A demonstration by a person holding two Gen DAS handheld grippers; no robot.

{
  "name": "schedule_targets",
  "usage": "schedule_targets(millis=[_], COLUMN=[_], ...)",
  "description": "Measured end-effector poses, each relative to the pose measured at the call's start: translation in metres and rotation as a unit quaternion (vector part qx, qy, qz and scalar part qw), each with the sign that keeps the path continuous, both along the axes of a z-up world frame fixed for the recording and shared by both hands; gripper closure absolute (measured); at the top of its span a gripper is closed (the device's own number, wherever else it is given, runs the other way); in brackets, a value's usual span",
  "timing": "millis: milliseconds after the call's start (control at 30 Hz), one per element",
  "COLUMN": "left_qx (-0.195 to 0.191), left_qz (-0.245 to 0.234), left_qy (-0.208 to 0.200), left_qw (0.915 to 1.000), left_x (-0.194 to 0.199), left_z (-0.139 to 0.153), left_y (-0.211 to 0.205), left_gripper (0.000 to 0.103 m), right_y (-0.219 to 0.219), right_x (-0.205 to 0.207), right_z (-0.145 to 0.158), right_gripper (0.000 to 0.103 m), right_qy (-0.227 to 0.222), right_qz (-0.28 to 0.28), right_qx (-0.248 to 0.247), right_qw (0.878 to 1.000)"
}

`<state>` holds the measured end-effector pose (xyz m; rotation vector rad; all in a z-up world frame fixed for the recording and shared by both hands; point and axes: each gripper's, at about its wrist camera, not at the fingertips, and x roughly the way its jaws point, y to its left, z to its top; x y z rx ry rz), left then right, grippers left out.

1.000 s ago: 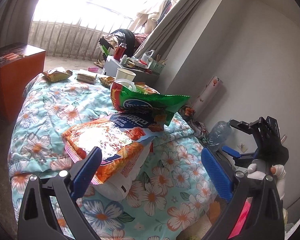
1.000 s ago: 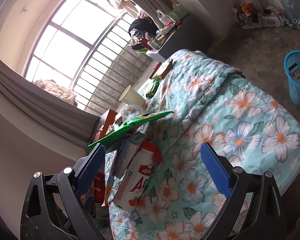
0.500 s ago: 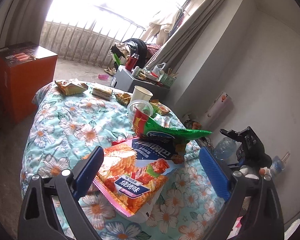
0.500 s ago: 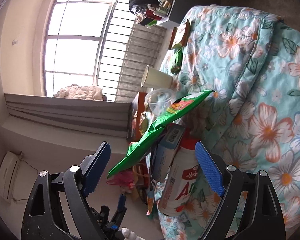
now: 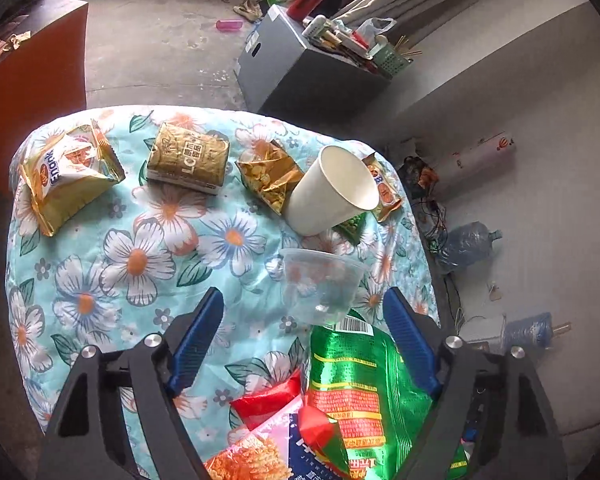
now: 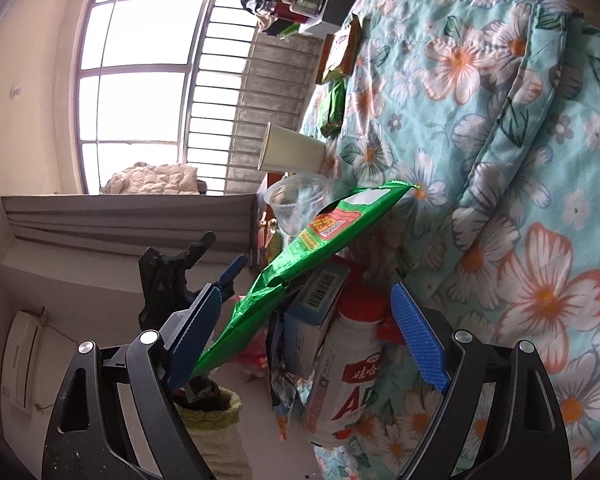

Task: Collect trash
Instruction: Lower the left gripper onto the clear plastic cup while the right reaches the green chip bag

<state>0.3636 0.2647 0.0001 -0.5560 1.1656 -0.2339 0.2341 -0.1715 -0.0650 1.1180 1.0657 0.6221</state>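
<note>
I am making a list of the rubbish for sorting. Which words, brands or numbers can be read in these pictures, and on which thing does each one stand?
"Enonk": on the crumpled gold and white snack bag.
"LC", beside unreadable characters: on the flat gold foil packet.
"A", cut off: on the white plastic bottle with red cap.
Print and barcode on the shiny green snack bag: too small to read.

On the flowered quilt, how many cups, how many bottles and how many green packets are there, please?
Cups: 2 (paper cup, clear plastic cup)
Bottles: 1 (white bottle with red cap)
Green packets: 2 (large green bag, small green packet)
Total: 5
</note>
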Motion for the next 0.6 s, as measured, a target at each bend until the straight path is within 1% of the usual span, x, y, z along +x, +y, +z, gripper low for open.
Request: schedule_targets(millis=[67,133,200,267,333,400,467,600], left_qx=[0.023,0.032,0.023,0.011,0.011,0.024,0.038,0.032], left_qz=[0.004,0.017,0.029,0.031,0.022,0.008,-0.005,-0.024], left_qy=[0.031,0.054,0.077,0.091,0.101,0.110,0.117,0.113], left_qw=[0.9992,0.9979,0.9964,0.9953,0.9945,0.9936,0.9924,0.9928], left_x=[0.032,0.056,0.075,0.087,0.095,0.101,0.100,0.090], left_z=[-0.019,-0.034,-0.048,-0.059,-0.067,-0.073,-0.077,-0.073], left_y=[-0.004,-0.006,-0.006,-0.008,-0.013,-0.018,-0.021,-0.017], left_gripper=[0.036,0.039,0.041,0.043,0.046,0.048,0.055,0.063], right_y=[-0.006,-0.012,-0.017,-0.020,-0.024,-0.028,-0.030,-0.029], right_x=[0.001,0.003,0.003,0.004,0.004,0.003,0.002,0.003], right_z=[-0.002,-0.003,-0.004,-0.005,-0.007,-0.007,-0.008,-0.005], right_gripper=[0.020,0.020,0.020,0.020,0.020,0.020,0.020,0.020], right_qy=[0.002,0.002,0.003,0.006,0.009,0.010,0.010,0.008], right_qz=[-0.002,-0.004,-0.003,-0.002,-0.003,-0.003,-0.001,0.006], right_qx=[-0.002,-0.007,-0.012,-0.012,-0.010,-0.010,-0.008,-0.005], right_qw=[1.000,1.000,1.000,1.000,1.000,1.000,1.000,1.000])
